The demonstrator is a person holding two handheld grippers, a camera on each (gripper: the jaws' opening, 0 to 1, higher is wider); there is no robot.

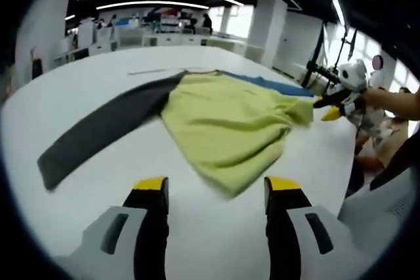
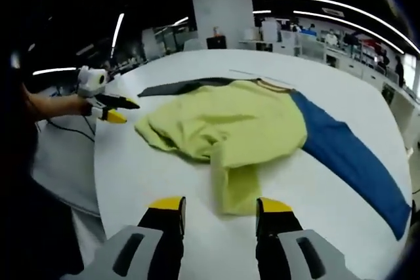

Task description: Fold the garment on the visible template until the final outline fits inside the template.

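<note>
Presently, the left gripper (image 1: 215, 191) is seen held above the white table (image 1: 79, 181) with its yellow-tipped jaws spread wide apart and nothing between them; the near hem of the garment (image 1: 226, 126) lies just beyond the tips, untouched. The right gripper (image 2: 218, 209) is likewise held with its jaws well apart and empty, a folded flap of the garment's yellow-green body reaching toward the gap. The garment is spread crumpled across the table, its dark grey sleeve (image 1: 98, 132) stretched to one side and its blue sleeve (image 2: 351, 155) to the other. Each gripper is also glimpsed at the table's edge in the other's view, held by a hand.
</note>
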